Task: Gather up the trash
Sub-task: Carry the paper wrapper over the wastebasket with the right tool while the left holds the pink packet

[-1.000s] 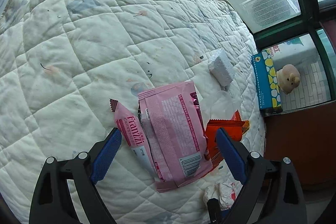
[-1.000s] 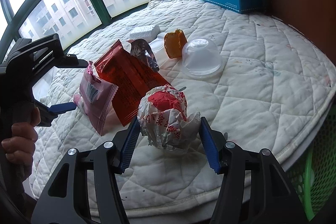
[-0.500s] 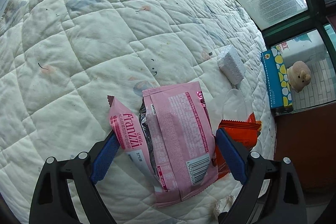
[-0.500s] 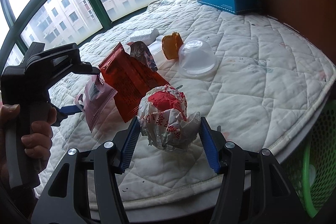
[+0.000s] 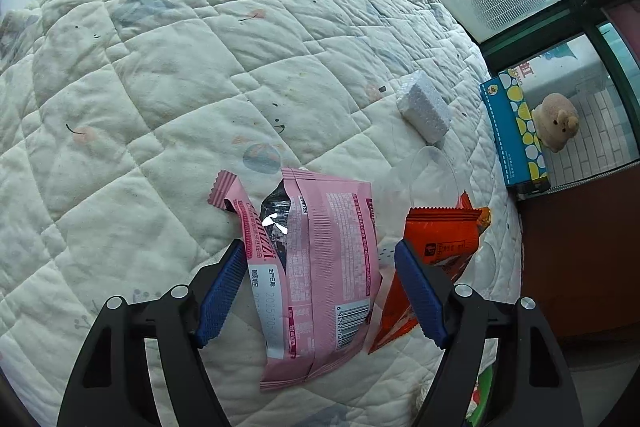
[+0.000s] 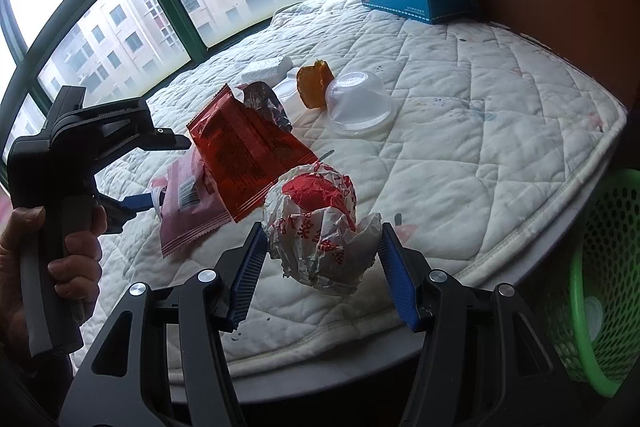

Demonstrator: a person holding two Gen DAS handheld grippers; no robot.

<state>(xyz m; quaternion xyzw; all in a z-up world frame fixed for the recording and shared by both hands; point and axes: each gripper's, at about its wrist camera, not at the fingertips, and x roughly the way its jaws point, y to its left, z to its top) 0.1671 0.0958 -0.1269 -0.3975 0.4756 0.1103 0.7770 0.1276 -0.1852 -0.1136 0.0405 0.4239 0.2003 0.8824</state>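
Quilted mattress (image 5: pixel 160 99) beside windows. Left gripper (image 5: pixel 320 283) jaws have just been closing; 2 pink wrappers (image 5: pixel 320 267) lie between its fingers, left pad touching, grip unconfirmed. Right gripper (image 6: pixel 320 267) clamps a crumpled paper ball (image 6: pixel 320 227). Green basket (image 6: pixel 600 287) waits right.

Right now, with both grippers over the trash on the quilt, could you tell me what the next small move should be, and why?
Probably keep closing the left hand-held gripper: its jaws have just been closing around the pink wrappers, but a gap remains at the right pad. The right hand-held gripper already clamps the crumpled paper ball.
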